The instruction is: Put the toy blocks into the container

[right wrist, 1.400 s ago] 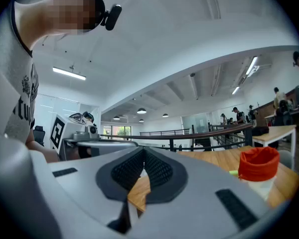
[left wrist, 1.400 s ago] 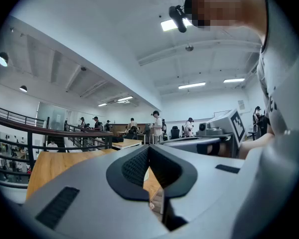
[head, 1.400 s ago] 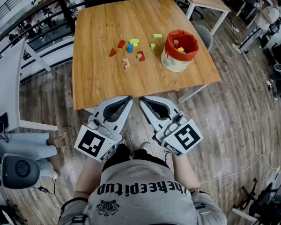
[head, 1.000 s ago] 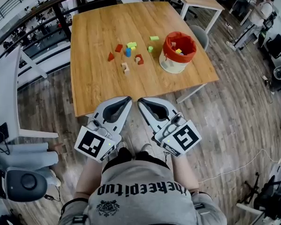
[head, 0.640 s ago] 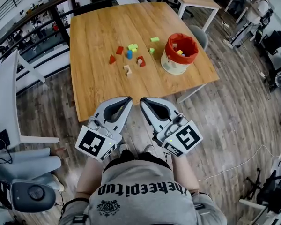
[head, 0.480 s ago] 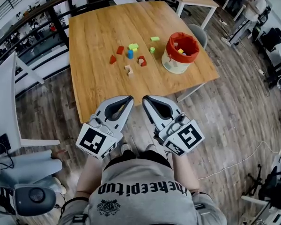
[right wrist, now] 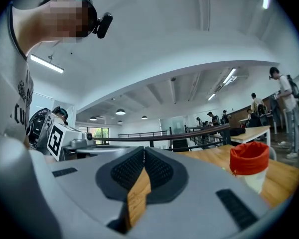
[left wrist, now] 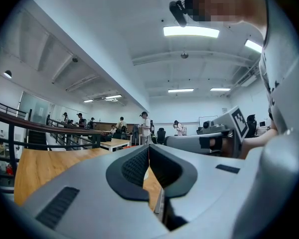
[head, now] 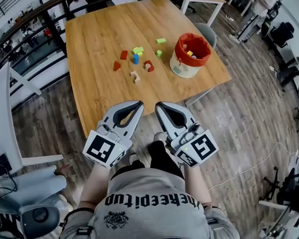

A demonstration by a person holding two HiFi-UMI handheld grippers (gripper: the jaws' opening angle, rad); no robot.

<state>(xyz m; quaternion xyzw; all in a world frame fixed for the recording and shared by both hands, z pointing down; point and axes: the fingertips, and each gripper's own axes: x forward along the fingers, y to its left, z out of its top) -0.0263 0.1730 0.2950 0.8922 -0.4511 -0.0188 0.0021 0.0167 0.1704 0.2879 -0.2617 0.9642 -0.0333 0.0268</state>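
Both grippers have closed in on the wooden table (head: pixel 97 88) since a moment ago, and their tips now reach its near edge. The left gripper (head: pixel 138 103) and right gripper (head: pixel 158 104) ride side by side and level, each with its jaws pressed together on nothing. The toy blocks (head: pixel 135 59) lie scattered mid-table, well apart from the grippers. The red-rimmed container (head: pixel 187 68) stands to their right with a few pieces already inside. The hazard ahead appears to lie in the cluster: the blocks sit close together, so jaws arriving shut, or opened late, would likely shove pieces away rather than straddle one. A careless swing near the container's soft-looking rim could also tip it.
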